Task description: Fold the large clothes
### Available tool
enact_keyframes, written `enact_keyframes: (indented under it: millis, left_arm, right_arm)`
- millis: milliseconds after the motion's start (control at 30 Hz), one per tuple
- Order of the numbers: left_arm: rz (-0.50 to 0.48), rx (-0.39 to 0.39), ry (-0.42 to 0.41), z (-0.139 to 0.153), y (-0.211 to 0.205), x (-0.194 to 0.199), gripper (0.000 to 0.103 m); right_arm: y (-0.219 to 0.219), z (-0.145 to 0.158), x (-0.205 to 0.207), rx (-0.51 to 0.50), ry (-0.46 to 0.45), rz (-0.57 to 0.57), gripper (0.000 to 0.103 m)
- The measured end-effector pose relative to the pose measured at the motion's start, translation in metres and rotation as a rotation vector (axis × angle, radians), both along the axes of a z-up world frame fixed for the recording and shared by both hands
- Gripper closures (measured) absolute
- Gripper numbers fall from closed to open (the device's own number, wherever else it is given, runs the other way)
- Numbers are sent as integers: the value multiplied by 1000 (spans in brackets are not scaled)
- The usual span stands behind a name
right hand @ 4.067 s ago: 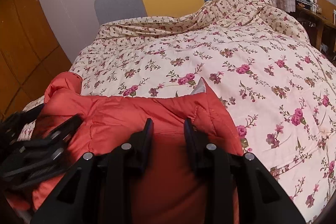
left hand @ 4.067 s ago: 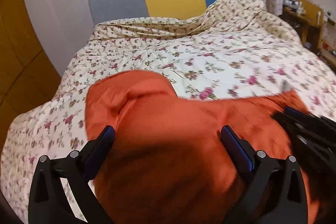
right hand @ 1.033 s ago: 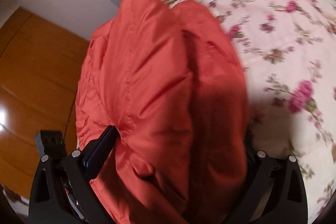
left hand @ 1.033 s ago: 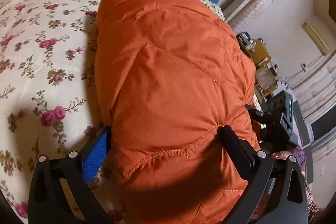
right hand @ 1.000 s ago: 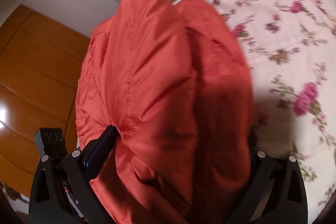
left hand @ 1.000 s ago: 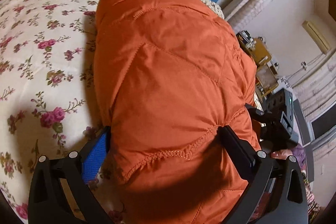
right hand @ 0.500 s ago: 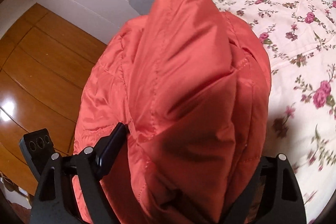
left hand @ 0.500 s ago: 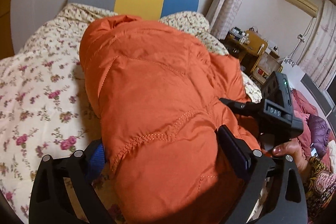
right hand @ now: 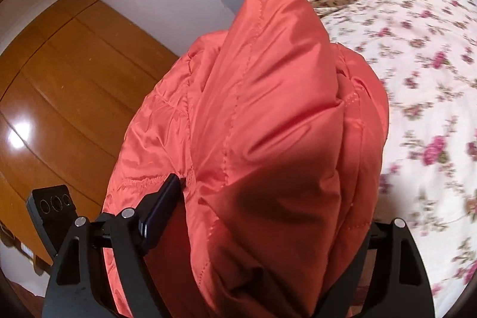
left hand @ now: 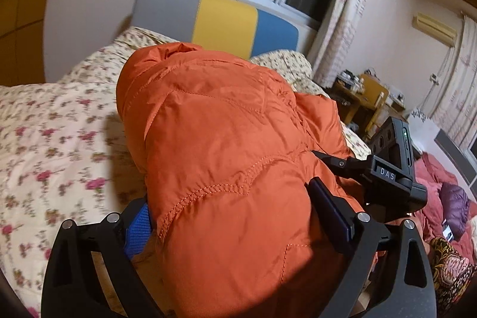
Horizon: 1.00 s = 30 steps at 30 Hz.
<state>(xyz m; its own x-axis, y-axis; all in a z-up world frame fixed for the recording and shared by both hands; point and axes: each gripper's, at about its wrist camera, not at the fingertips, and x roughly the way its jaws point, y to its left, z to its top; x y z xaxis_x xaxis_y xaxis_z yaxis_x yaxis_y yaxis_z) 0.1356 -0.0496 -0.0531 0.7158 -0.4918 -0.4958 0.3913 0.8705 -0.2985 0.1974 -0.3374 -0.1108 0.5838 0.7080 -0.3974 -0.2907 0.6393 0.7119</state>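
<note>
A folded orange puffer jacket (left hand: 226,157) fills both views, a thick bundle lifted above the floral bedspread (left hand: 50,145). My left gripper (left hand: 235,213) has its jaws wide apart and clamped on the bundle's left end. My right gripper (right hand: 268,216) has its jaws wide apart around the bundle's right end (right hand: 268,121); its right finger is hidden behind the fabric. The right gripper's body (left hand: 390,172) shows in the left wrist view, at the jacket's far side.
The bed has a grey, yellow and blue headboard (left hand: 220,20) under a window. A wooden wardrobe (right hand: 59,79) stands on the left. A desk with clutter (left hand: 363,100) and a pile of red and purple clothes (left hand: 447,195) are on the right.
Both grippers have lifted the jacket bundle higher off the bed and tilted up; more of the window and walls now shows. Four seconds ago the jacket lay flat on the bedspread.
</note>
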Motion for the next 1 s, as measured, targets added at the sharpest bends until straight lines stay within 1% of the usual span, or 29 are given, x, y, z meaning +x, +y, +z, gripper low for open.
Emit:
enact_keyframes:
  millis: [200, 267, 400, 567, 633, 733, 800, 867, 933, 1000]
  left_arm:
    - [74, -28, -18, 5, 46, -9, 9]
    - [98, -38, -22, 4, 61, -8, 9]
    - [149, -47, -24, -2, 94, -8, 9]
    - [227, -63, -1, -18, 134, 1, 9]
    - [253, -68, 7, -26, 144, 4, 9]
    - [288, -46, 22, -43, 152, 8, 9]
    - [301, -38, 33, -59, 153, 9, 4]
    - [303, -44, 34, -68, 153, 8, 3]
    - [313, -37, 23, -74, 152, 5, 3]
    - [330, -18, 16, -73, 149, 1, 3]
  right_arm:
    - [57, 5, 21, -38, -31, 54, 21]
    - [74, 1, 27, -51, -39, 71, 21]
    - [115, 0, 32, -74, -50, 114, 21]
    - [162, -15, 60, -117, -48, 151, 21]
    - [178, -22, 68, -142, -62, 155, 21]
    - [190, -34, 76, -193, -60, 137, 19]
    - [190, -49, 83, -193, -47, 123, 12]
    - [187, -60, 85, -200, -71, 114, 11]
    - [186, -63, 89, -203, -56, 79, 11]
    - [187, -57, 87, -230, -55, 62, 10]
